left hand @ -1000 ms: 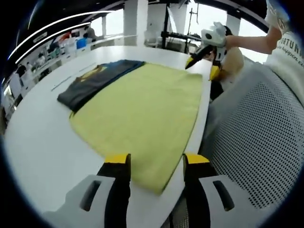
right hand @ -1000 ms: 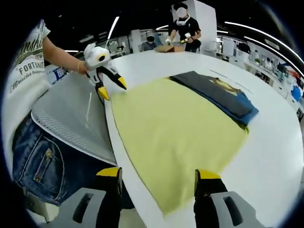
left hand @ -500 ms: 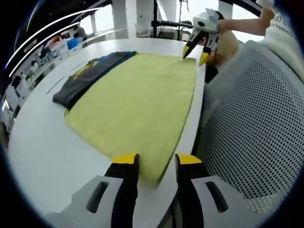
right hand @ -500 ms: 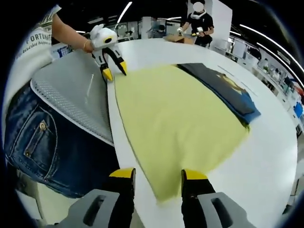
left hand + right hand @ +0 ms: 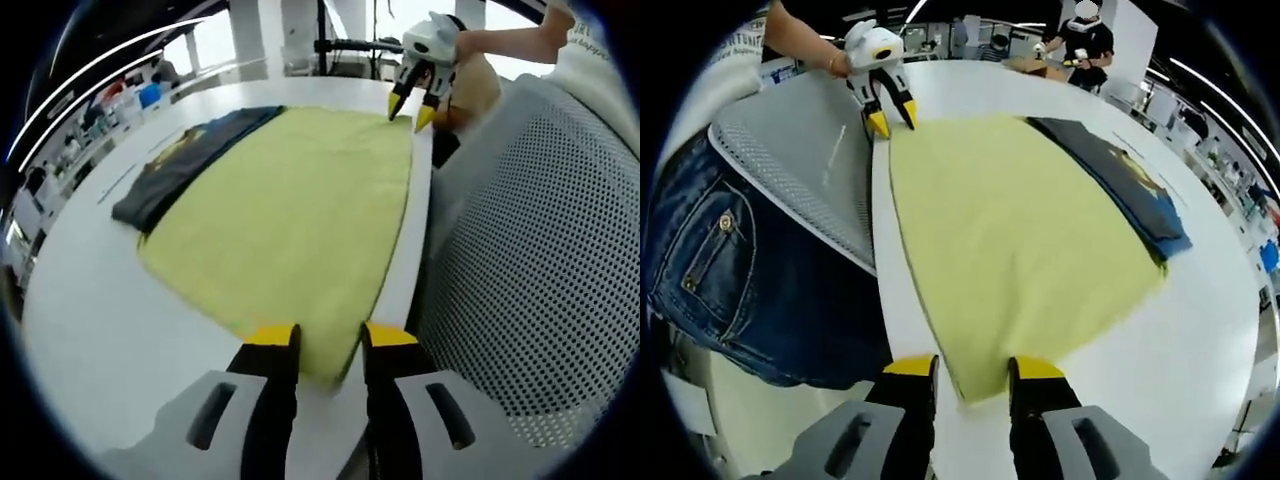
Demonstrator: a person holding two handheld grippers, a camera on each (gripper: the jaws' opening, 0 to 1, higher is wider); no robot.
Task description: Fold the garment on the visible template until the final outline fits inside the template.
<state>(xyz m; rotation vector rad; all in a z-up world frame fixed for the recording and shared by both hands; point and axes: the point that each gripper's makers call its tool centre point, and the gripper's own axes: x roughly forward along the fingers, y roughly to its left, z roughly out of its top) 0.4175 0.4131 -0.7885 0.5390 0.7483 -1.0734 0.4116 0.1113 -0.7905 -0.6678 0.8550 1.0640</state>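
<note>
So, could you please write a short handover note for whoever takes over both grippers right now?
Left gripper: fingers astride one near corner of the yellow garment, narrow gap; grip not confirmed.
Right gripper: same at the other near corner.
Garment lies flat on the white table, near edge along the table's rim. A dark folded garment lies at its far side.
Done: corners reached.
Left: pinch both corners, fold. No template outline visible to me.

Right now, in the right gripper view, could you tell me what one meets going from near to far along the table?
Right gripper → yellow cloth → left gripper at the cloth's far corner → person at the table's far end.
</note>
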